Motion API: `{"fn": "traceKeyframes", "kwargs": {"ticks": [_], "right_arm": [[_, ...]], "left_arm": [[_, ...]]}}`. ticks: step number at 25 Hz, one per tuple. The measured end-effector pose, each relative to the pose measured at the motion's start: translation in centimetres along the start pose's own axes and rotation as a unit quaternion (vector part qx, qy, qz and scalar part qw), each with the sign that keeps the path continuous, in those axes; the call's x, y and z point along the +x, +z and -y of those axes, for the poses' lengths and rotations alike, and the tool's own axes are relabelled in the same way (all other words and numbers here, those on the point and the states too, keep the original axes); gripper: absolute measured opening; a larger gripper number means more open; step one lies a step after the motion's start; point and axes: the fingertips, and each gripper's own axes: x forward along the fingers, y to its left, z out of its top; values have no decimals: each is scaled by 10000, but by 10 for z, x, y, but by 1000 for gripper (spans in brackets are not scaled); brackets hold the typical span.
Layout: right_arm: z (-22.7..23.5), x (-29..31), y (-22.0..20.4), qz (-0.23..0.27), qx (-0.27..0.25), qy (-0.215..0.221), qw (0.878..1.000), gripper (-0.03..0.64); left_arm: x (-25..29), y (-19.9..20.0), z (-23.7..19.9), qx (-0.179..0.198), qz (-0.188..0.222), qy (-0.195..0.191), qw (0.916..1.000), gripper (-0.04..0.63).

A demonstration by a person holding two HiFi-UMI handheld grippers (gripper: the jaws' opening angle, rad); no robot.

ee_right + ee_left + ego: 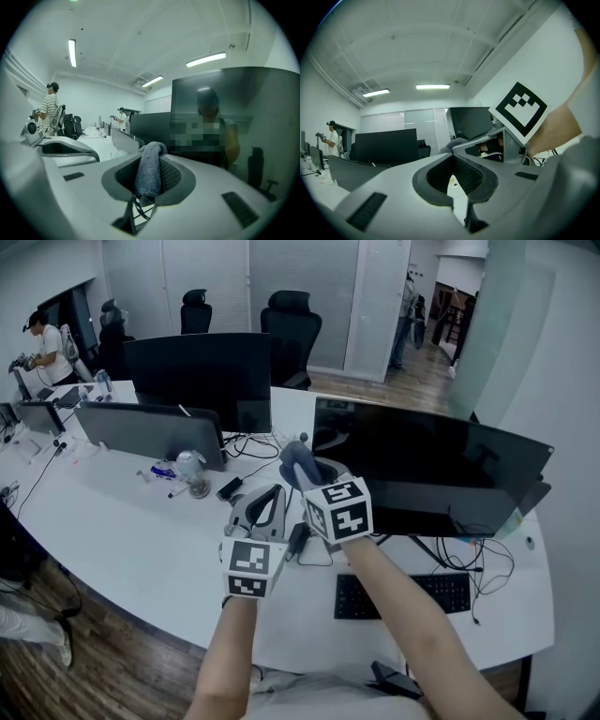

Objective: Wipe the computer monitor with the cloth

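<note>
The wide dark monitor stands on the white desk at the right, its screen off. My right gripper is shut on a folded grey-blue cloth, held up close to the monitor's left edge. In the right gripper view the cloth is pinched between the jaws of the right gripper, and the monitor fills the right side, reflecting a person. My left gripper hovers just left of the right one. The left gripper is shut with nothing in it; beyond it show the cloth and monitor.
A black keyboard lies in front of the monitor, with cables around its stand. Two more monitors and a small glass stand to the left. Office chairs are behind the desk. A person works at far left.
</note>
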Motion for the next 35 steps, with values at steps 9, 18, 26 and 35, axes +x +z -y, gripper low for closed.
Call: {"fn": "traceKeyframes", "kwargs": {"ticks": [9,18,26,35], "right_arm": [[2,-2,17,72,-123,-46,9999,69],[5,-4,36,172,-234,-57,9996,69],[7,-8,47,258,-251,-61,9993,69],[10,-11,76,451,-377,-104,9982,69]], "left_arm": [[3,16,-2,83,124,-33,9999,6],[10,26,3,115,206,-88,9997,6],[14,38,3,104,297,-96,9995,6],[12,48,-10,40,408,67,9991,6]]}}
